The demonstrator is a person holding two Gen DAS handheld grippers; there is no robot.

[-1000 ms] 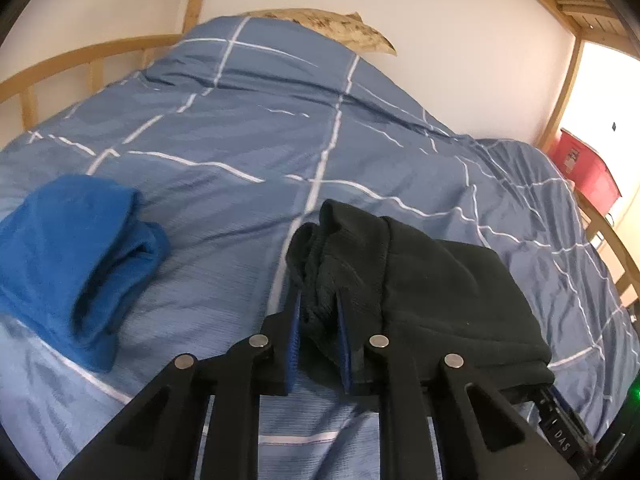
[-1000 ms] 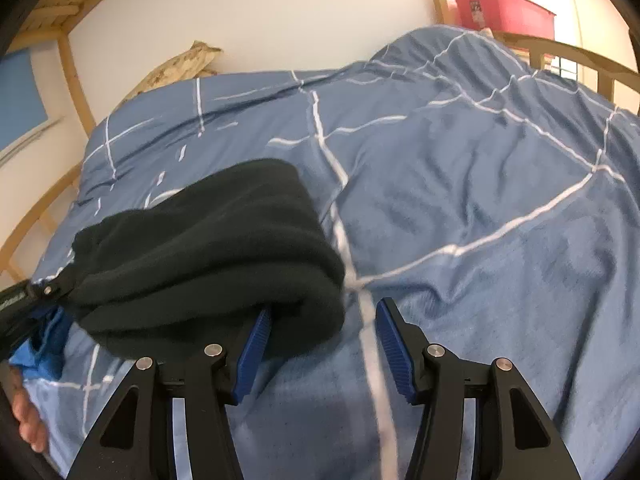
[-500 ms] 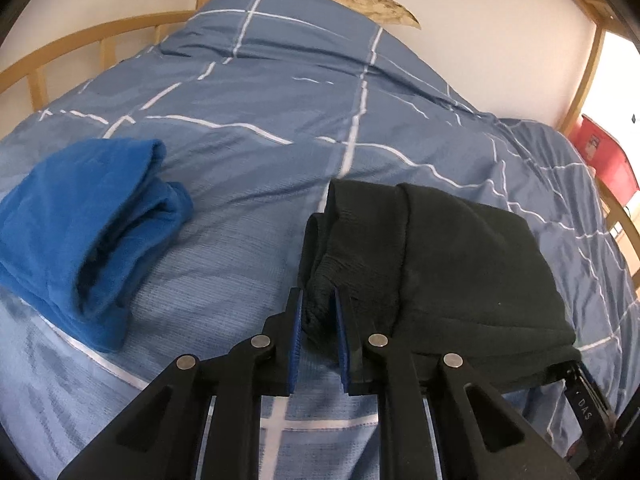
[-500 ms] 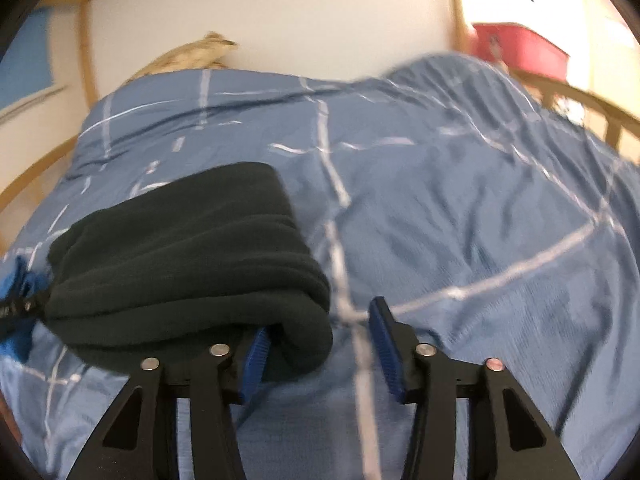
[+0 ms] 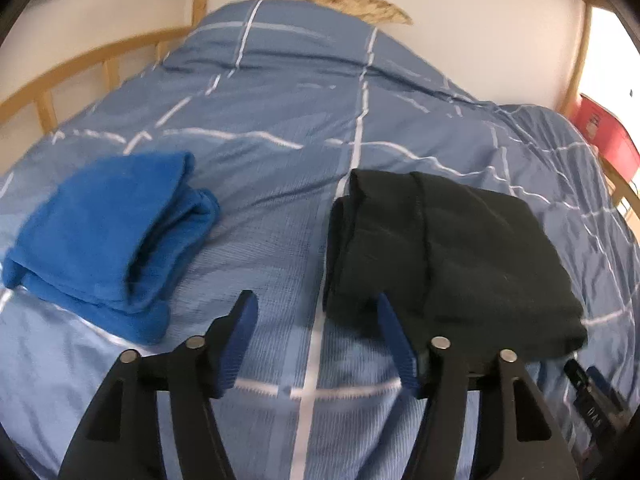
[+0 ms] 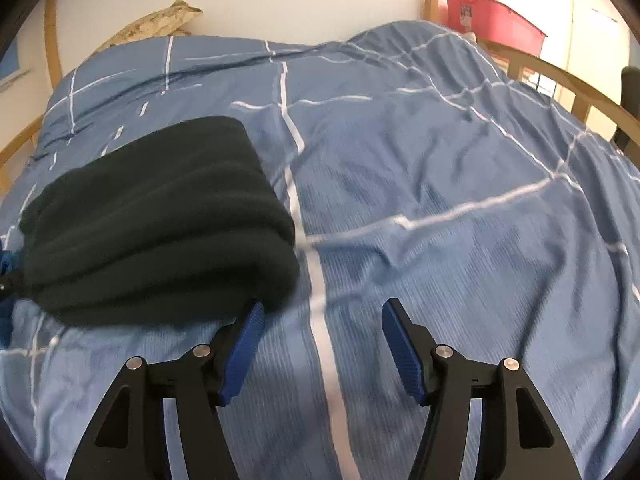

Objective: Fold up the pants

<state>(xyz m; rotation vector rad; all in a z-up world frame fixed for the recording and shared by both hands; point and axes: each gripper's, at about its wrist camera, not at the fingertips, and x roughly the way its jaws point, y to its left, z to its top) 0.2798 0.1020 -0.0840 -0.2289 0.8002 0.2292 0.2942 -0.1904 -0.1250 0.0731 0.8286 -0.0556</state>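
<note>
Folded black fleece pants (image 5: 448, 256) lie in a compact stack on the blue grid-striped duvet (image 5: 280, 152), beside a folded blue towel (image 5: 108, 236). Left gripper (image 5: 314, 316) and right gripper (image 6: 322, 320) both gape, grasping nothing, flanking the stack's near corners, so the fold looks complete.

A blue duvet (image 5: 280, 168) with thin white grid lines covers the whole bed and spreads out ahead of the fingers and beneath them in both views. In the left wrist view a folded bright blue towel (image 5: 108, 240) lies on it, ahead and to the left of the left finger. Far ahead, past the duvet's top edge, a tan patterned pillow (image 5: 352, 2) leans against the white wall (image 5: 480, 32). A curved wooden bed rail (image 5: 80, 68) runs along the far left. A red plastic box (image 6: 492, 16) sits far ahead to the right, beyond another wooden rail (image 6: 568, 80).
</note>
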